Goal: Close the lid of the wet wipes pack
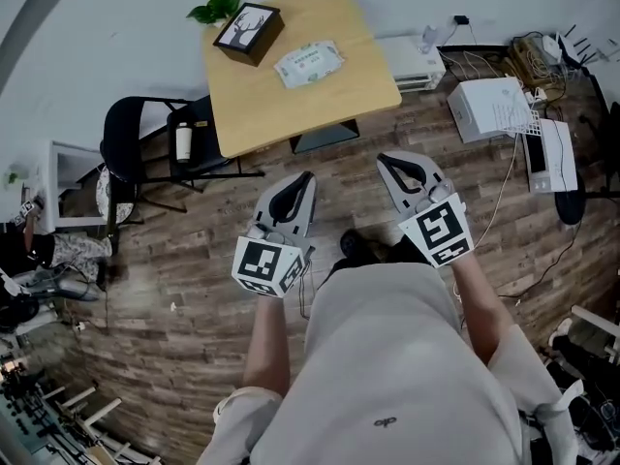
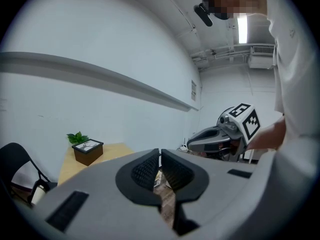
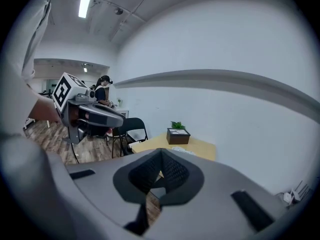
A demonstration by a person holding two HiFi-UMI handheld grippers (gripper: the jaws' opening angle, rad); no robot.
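**A:** What's closest in?

**B:** The two grippers, held side by side over the wooden floor [image 1: 194, 289] and pointing toward the table. The left gripper [image 1: 308, 176] has its jaws drawn together, with only a sliver of light between the pads and nothing in them.

**A:** And the other one?

**B:** The right gripper [image 1: 386, 160] is closed too. Its tips meet and it is empty. Both are well short of the table's near edge.

**A:** Where's the pack?

**B:** The wet wipes pack [image 1: 309, 63] lies flat on the wooden table [image 1: 291, 114], well apart from both grippers. It's too small for me to tell whether its lid is up or down.

**A:** Anything beyond it?

**B:** A dark box [image 1: 248, 32] with a deer picture on top sits just left of the pack, near the far corner. A small green plant [image 1: 215, 8] is just past the box. A black chair [image 1: 136, 143] stands at the table's left side.
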